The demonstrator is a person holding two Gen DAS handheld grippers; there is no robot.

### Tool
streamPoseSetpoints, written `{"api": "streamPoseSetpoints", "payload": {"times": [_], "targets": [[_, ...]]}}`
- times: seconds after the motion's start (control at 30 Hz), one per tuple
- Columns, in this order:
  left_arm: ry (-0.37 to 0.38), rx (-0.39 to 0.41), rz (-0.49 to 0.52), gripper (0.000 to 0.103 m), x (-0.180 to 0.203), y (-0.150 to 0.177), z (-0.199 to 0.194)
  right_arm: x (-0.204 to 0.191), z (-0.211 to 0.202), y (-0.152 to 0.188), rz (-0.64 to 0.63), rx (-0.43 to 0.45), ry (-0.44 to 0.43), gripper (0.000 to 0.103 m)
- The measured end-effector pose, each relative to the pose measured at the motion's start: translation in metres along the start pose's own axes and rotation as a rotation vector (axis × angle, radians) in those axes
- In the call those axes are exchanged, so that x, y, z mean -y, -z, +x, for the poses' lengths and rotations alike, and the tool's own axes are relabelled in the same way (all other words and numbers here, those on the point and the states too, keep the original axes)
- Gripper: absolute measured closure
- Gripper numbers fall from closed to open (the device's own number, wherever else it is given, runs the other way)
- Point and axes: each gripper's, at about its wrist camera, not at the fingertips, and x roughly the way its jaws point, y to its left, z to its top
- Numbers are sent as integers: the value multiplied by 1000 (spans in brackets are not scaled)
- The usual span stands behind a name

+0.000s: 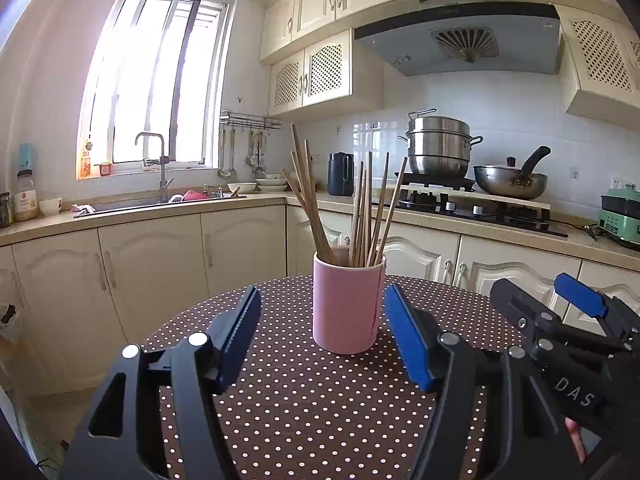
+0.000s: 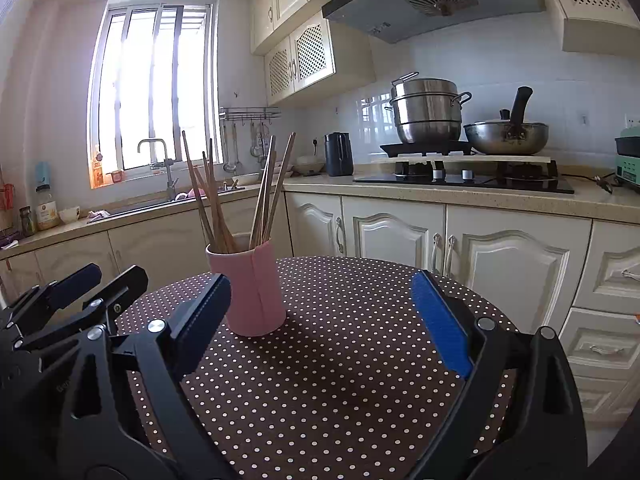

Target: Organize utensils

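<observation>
1. A pink cup stands upright on a round table covered in a brown cloth with white dots, a little short of the table's far edge and well in from its left and right edges.

2. Wooden chopsticks fill the cup, fanned in two loose bunches, one leaning left and one leaning right, their tips rising well above the rim.

3. The left gripper is held low over the near part of the table, its blue-padded jaws spread wider than the cup. The cup stands between the fingertips; no pad presses on it, and there is a clear gap on the left side.

4. The right gripper is level with it on the right, jaws wide and empty. Seen from the right wrist, the cup is just beside its left finger, outside the jaws.

5. Behind the table, cream cabinets run under a stone counter that carries a black hob, a stacked steel steamer pot, a wok and a dark kettle.

6. A sink sits beneath a bright window.
</observation>
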Motion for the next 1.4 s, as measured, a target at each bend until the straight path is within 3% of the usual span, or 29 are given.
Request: {"api": "streamPoseSetpoints", "payload": {"times": [1.4], "targets": [[4, -13, 2, 39, -3, 3, 1, 1, 6, 4, 14, -34, -8, 12]]}}
